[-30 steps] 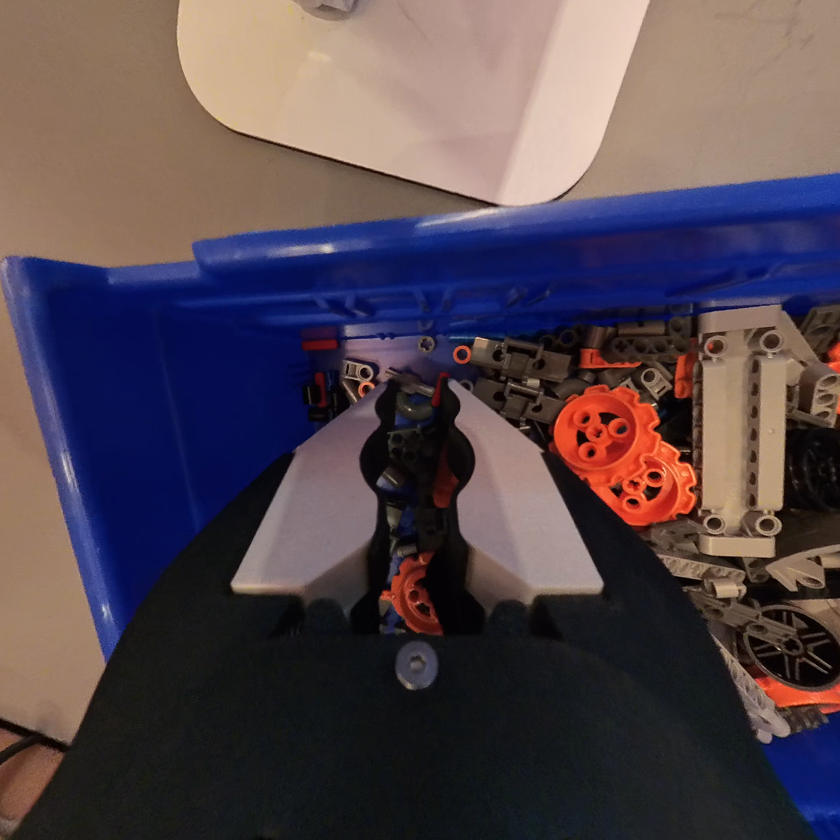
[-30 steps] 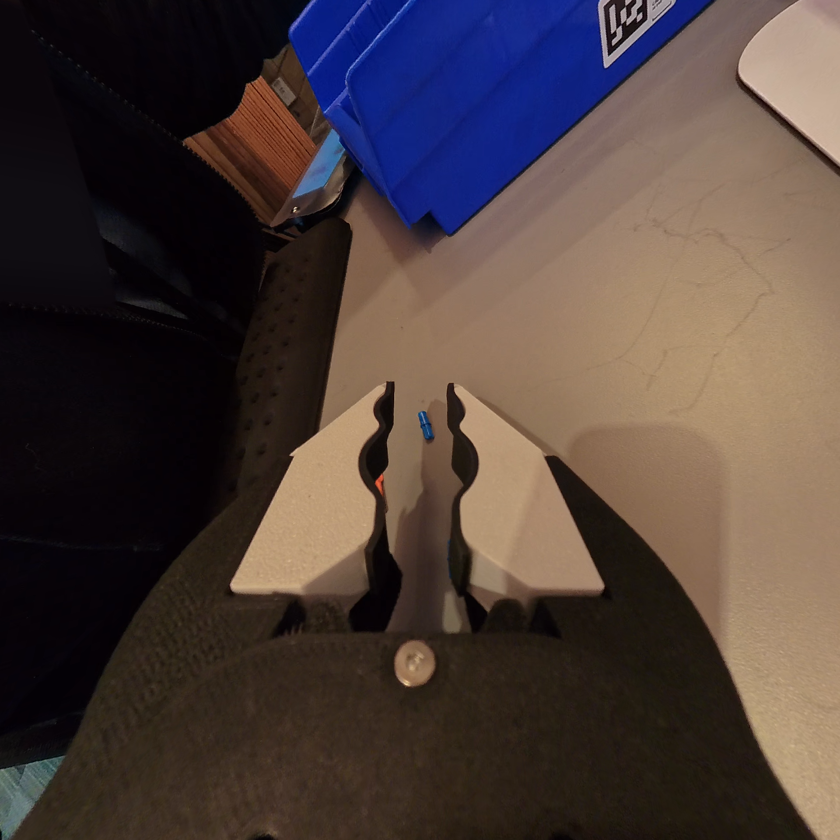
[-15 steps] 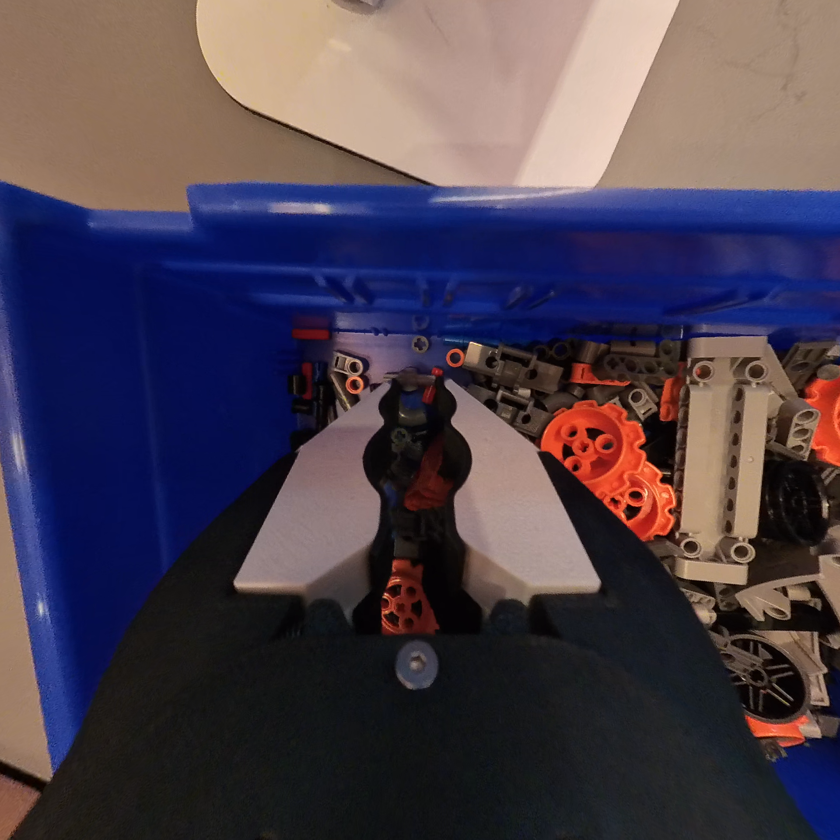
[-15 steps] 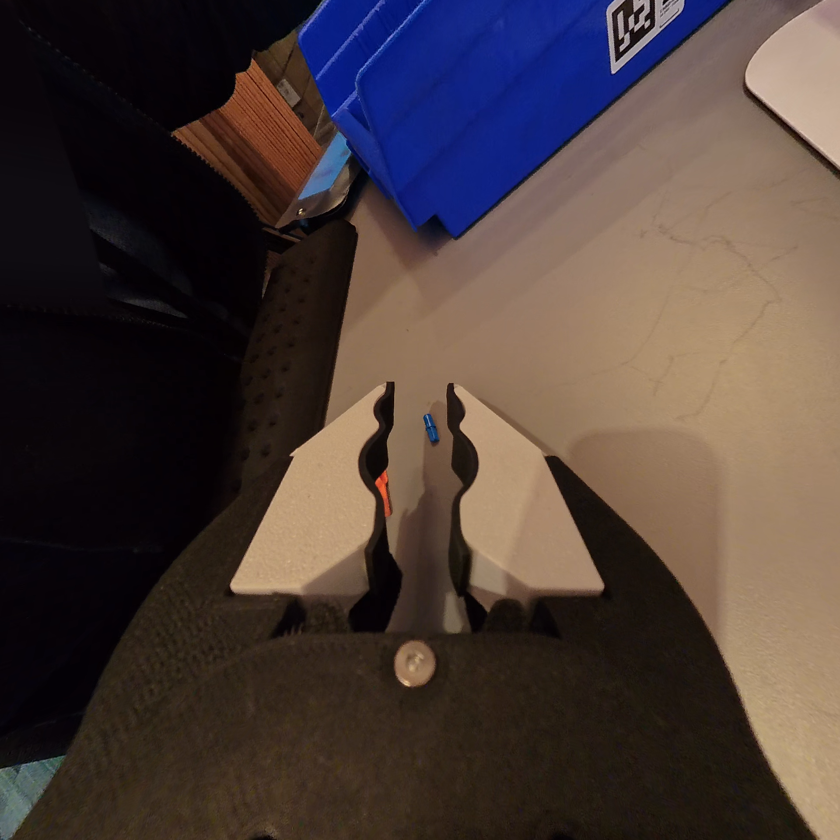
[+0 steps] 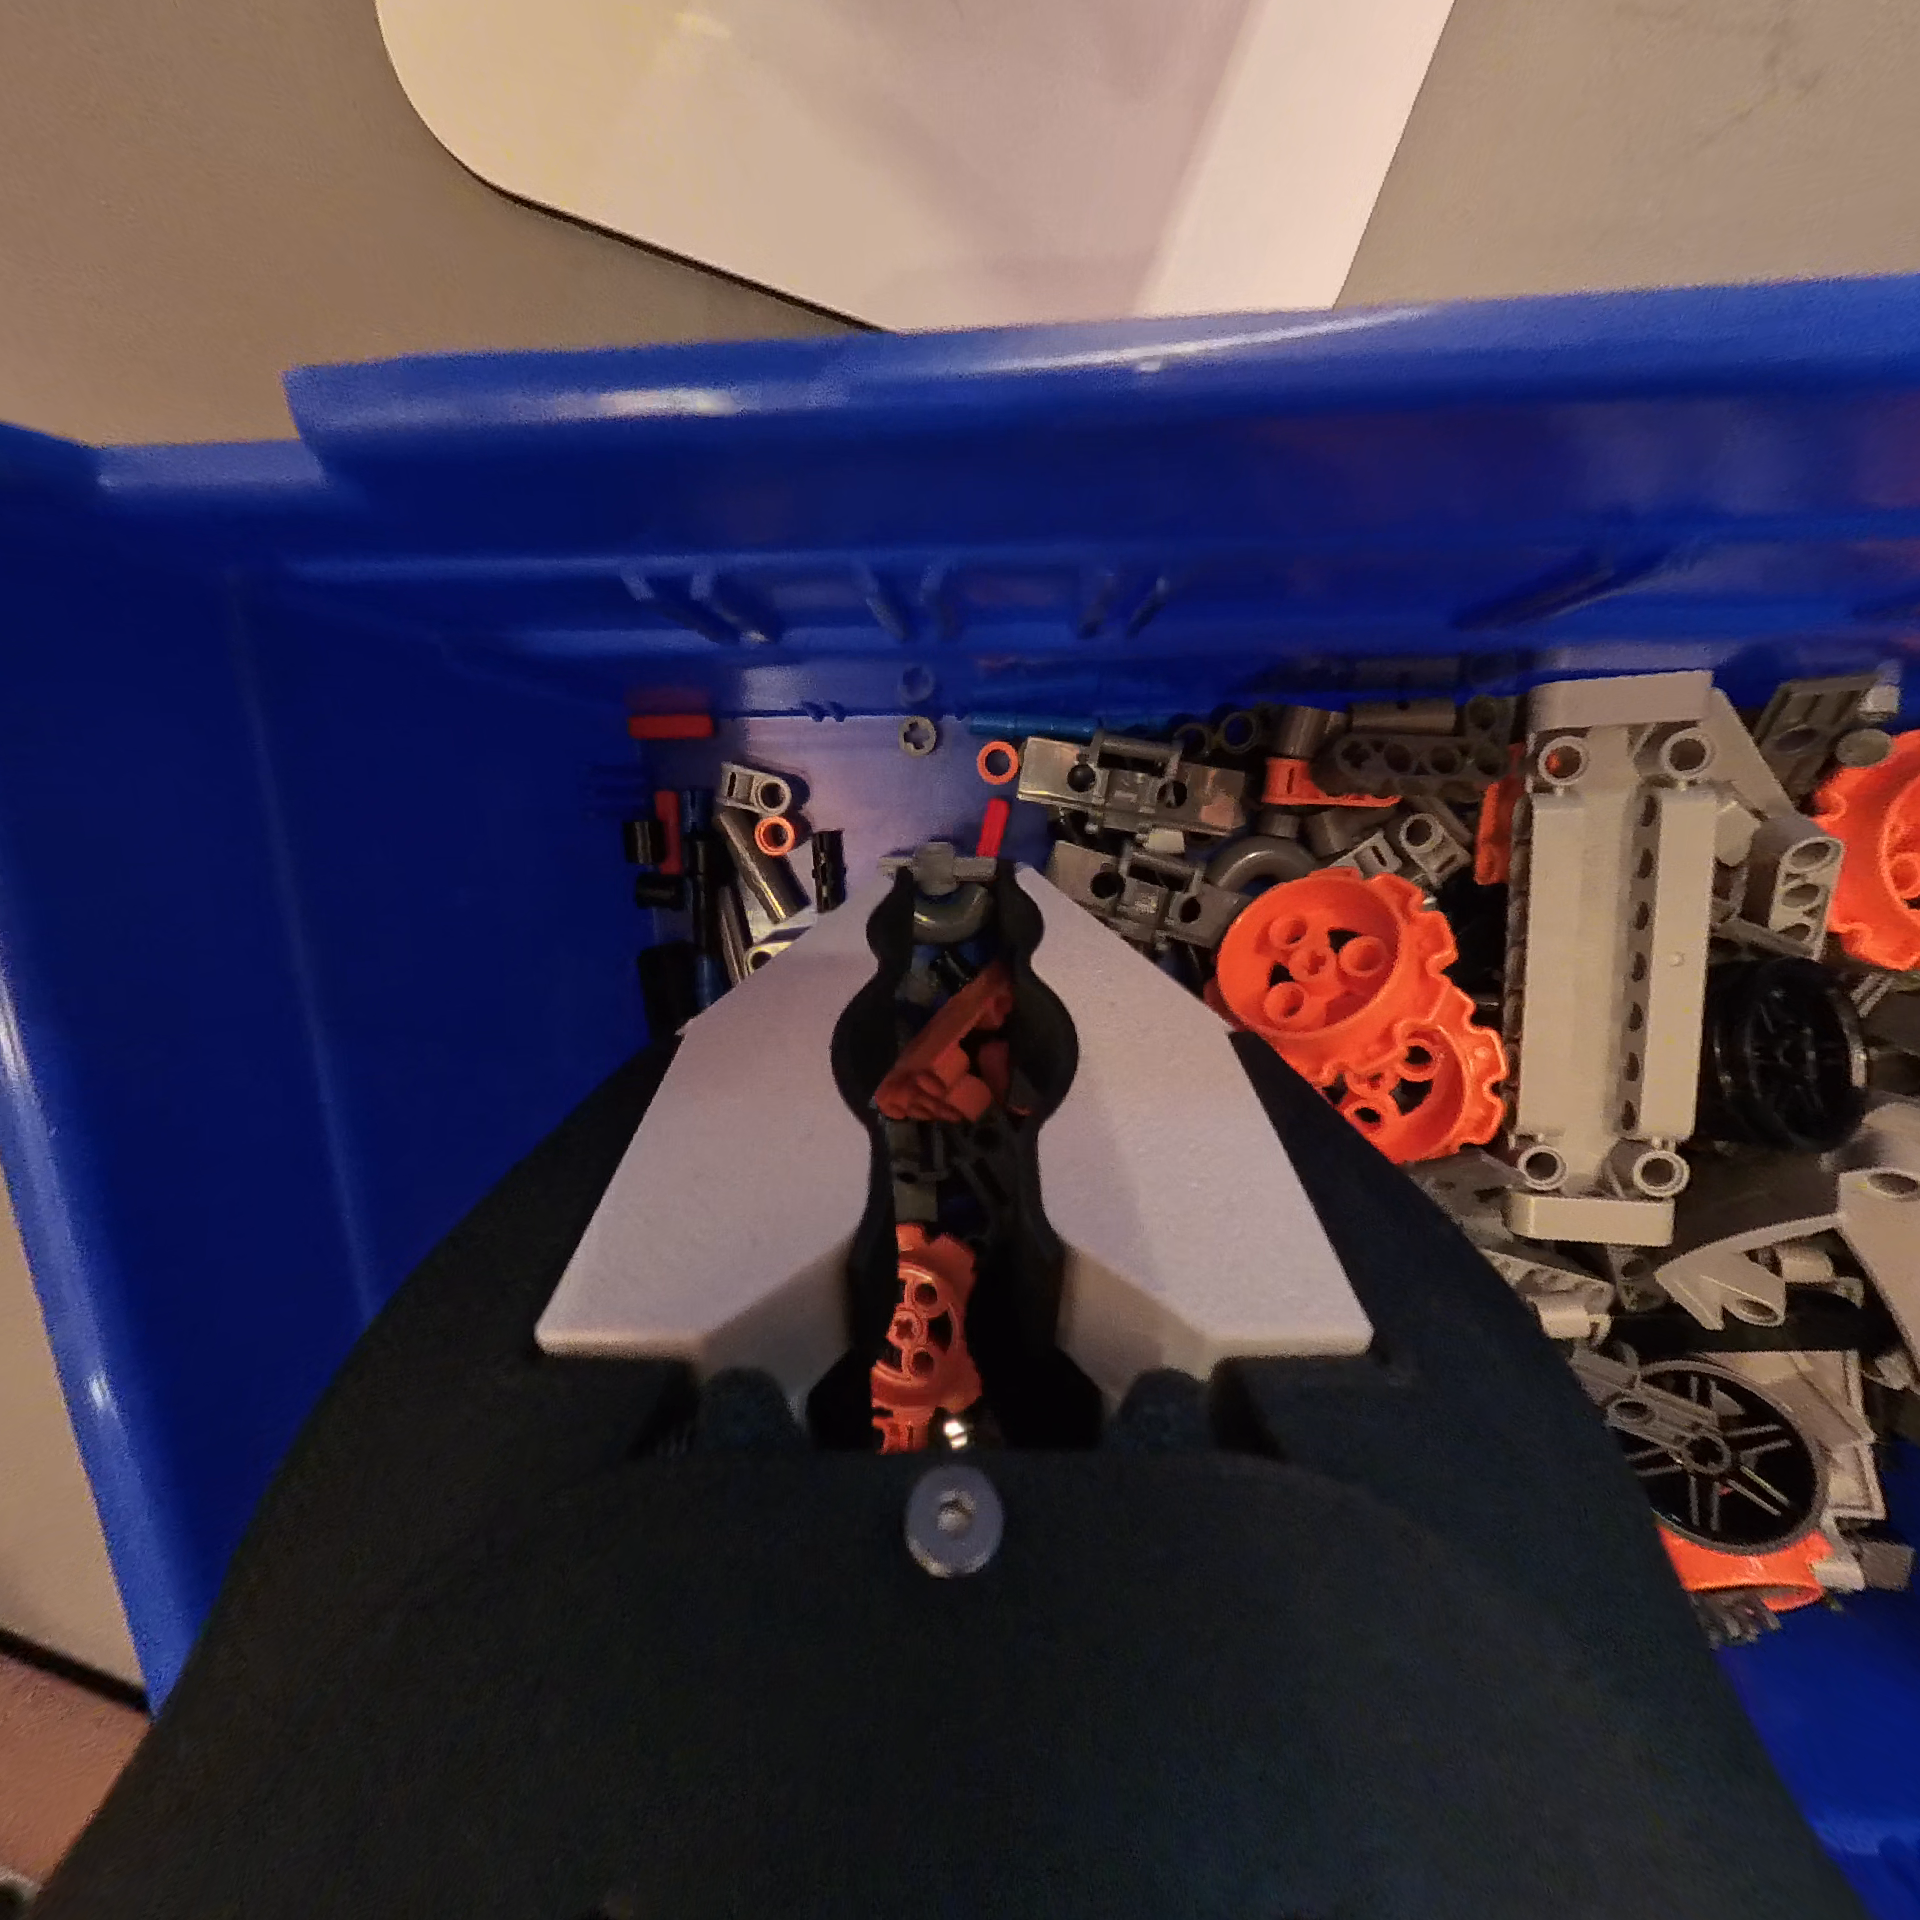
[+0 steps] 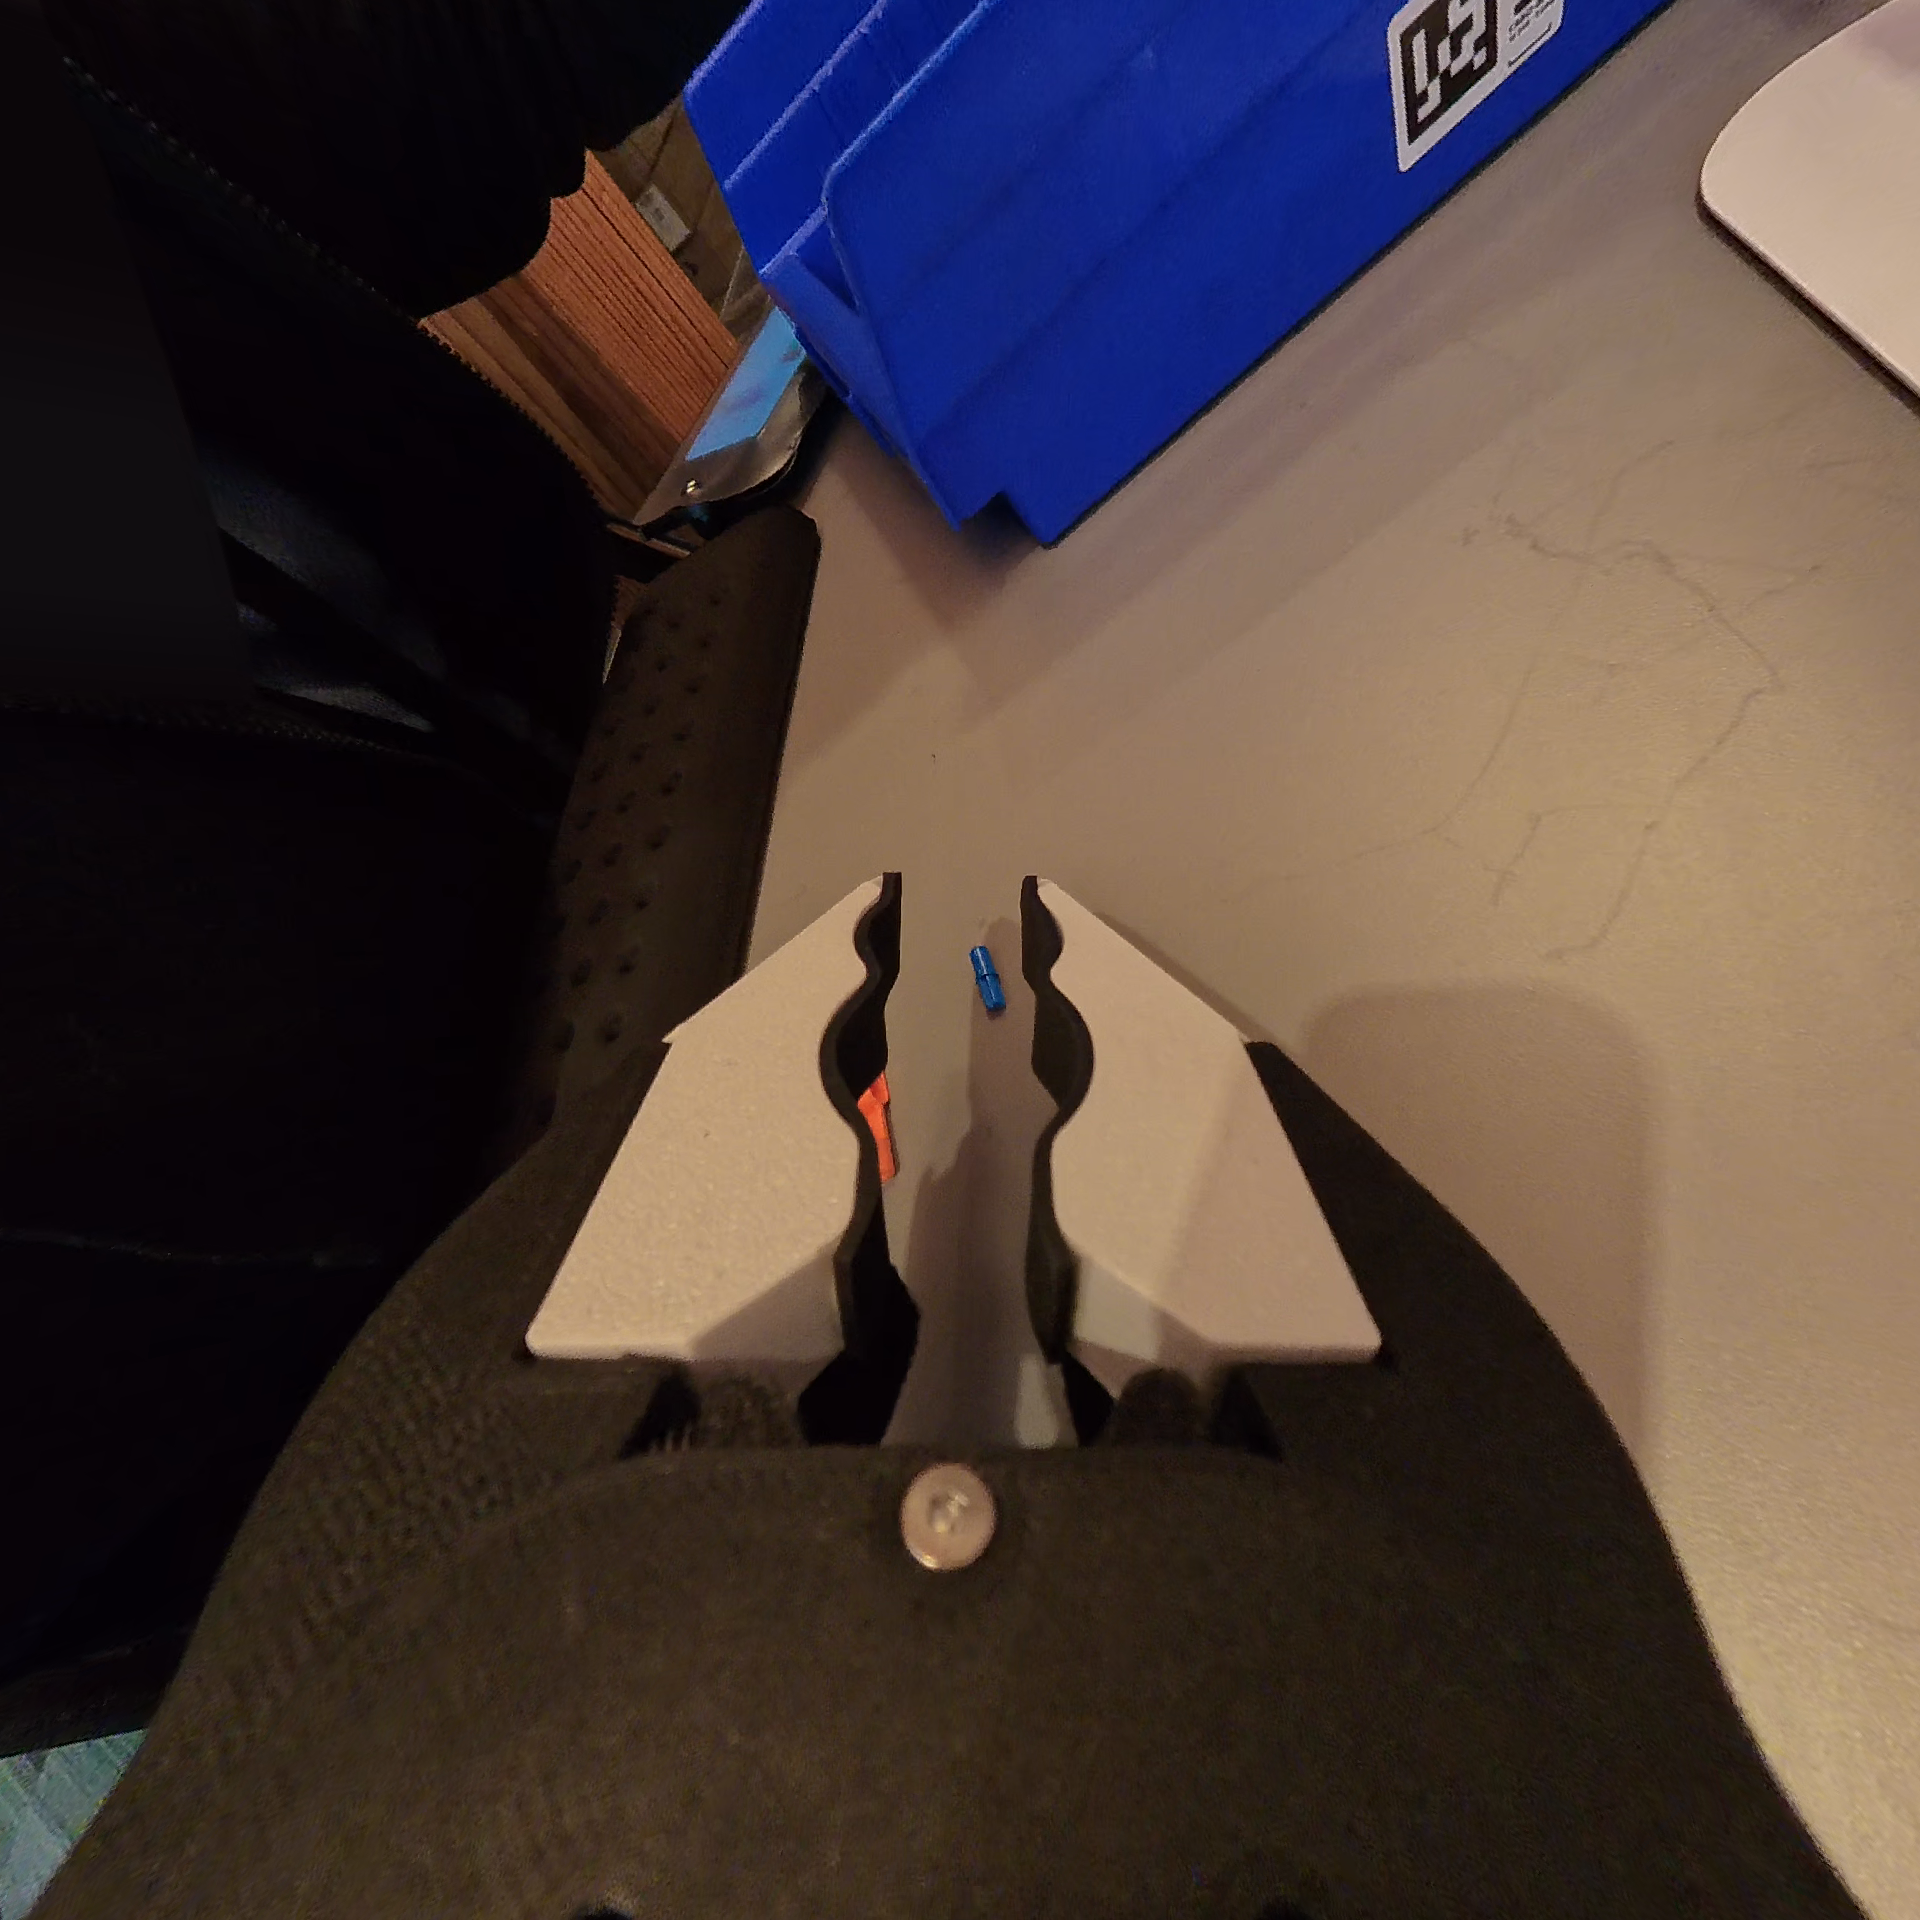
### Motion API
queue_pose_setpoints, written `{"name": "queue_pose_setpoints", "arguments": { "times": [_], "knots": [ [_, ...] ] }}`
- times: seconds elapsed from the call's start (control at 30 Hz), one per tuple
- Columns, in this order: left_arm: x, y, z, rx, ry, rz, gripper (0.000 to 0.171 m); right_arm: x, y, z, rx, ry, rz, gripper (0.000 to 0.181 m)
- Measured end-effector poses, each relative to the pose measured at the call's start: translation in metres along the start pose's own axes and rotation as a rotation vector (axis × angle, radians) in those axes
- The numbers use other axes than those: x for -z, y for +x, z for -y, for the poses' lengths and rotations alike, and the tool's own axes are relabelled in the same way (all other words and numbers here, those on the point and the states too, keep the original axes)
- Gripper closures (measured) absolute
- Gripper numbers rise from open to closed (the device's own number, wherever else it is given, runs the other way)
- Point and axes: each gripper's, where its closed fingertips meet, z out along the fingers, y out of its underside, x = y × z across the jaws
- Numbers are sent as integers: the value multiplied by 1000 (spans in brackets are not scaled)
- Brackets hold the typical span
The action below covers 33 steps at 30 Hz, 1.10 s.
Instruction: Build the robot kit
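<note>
Left gripper (image 5: 956, 883) is held narrowly parted, nothing visibly clamped, over the brick pile (image 5: 1605, 966) in the blue bin (image 5: 1039, 447); right gripper (image 6: 961, 894), parted and empty, is straddled round a small blue pin (image 6: 987, 977) on the grey table (image 6: 1455, 831).

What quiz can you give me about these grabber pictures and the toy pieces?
1. True or false: the blue pin lies on the table, seen in the gap between the right gripper's fingers.
2. Where does the left gripper point? A: into the blue bin of building parts. B: at a cup. C: at a book.
3. Fill in: the toothed wheels in the bin are ___ in colour.

Key: 1 true. 2 A. 3 orange.
</note>
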Motion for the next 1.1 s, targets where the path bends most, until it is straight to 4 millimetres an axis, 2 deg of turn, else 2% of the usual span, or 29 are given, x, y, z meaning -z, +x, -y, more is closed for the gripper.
{"name": "queue_pose_setpoints", "arguments": {
  "times": [0.2,0.37,0.5,0.67,0.87,1.0,1.07,1.1],
  "knots": [
    [27,5,13,-65,76,84,158,1,-1,3,6,10,-3,160],
    [59,25,34,-145,161,147,158,5,-6,14,46,49,-30,159],
    [83,56,59,-236,207,203,158,13,-13,29,84,106,-65,159],
    [110,102,110,-309,353,246,158,33,-18,51,84,225,-92,155],
    [94,160,152,-348,342,247,158,59,-21,68,103,317,-165,154],
    [83,184,177,-371,361,265,158,78,-26,76,112,372,-184,153],
    [83,187,192,-380,375,308,158,90,-27,78,118,390,-204,154],
    [84,195,201,-357,401,281,158,95,-27,79,108,405,-199,153]
  ]
}}
